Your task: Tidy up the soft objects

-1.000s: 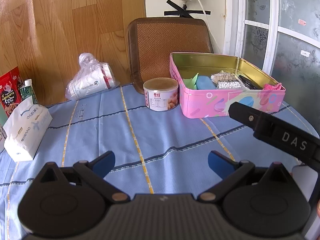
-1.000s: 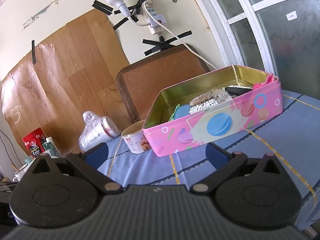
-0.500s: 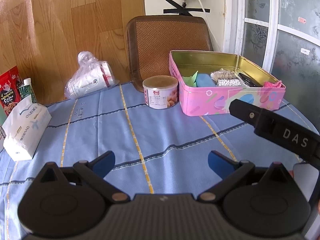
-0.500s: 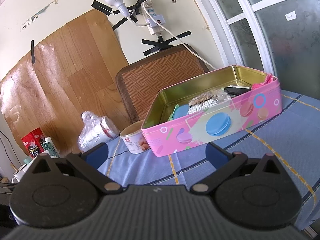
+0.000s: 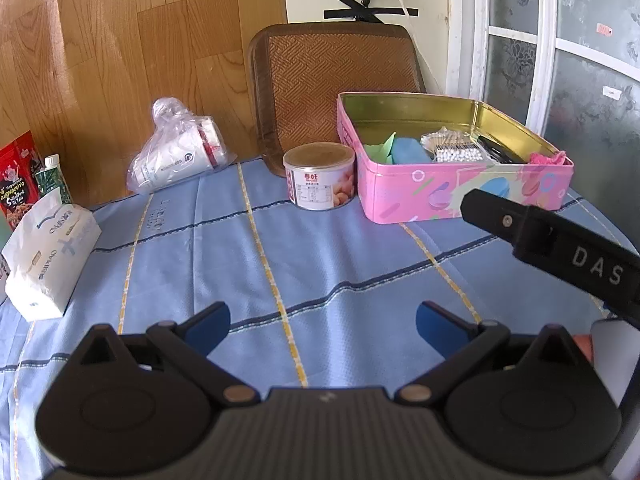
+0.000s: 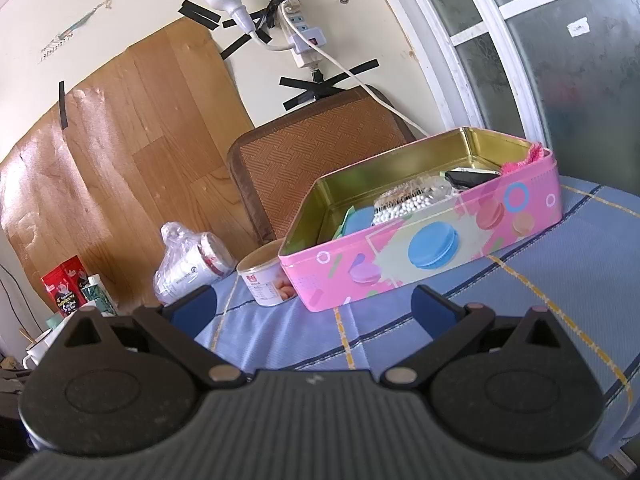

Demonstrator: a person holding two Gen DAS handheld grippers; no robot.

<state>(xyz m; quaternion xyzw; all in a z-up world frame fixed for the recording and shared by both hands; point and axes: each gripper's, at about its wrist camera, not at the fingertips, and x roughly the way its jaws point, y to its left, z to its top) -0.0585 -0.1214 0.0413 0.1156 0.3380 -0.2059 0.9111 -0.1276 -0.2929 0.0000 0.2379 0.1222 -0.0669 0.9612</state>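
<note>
A pink tin box [image 5: 460,196] stands open at the back right of the blue tablecloth [image 5: 320,264]; it also shows in the right wrist view [image 6: 420,248]. Inside lie a blue sponge [image 5: 408,152], a green piece [image 5: 380,148], a pack of cotton swabs [image 5: 456,148], a black item [image 5: 496,150] and a pink cloth [image 5: 548,158] at the right corner. My left gripper [image 5: 322,322] is open and empty over the cloth, well in front of the box. My right gripper [image 6: 314,306] is open and empty; one of its fingers [image 5: 552,244] crosses the left wrist view near the box's front.
A round can [image 5: 319,181] stands left of the box. A plastic bag of paper cups [image 5: 176,160] lies at the back. A tissue pack [image 5: 48,256], a red snack bag [image 5: 18,176] and a small bottle [image 5: 54,178] sit at the left. A woven chair back [image 5: 336,88] is behind.
The left gripper has drawn slightly back and down, so the scene shifted a little up in its view. Both grippers stay open and empty.
</note>
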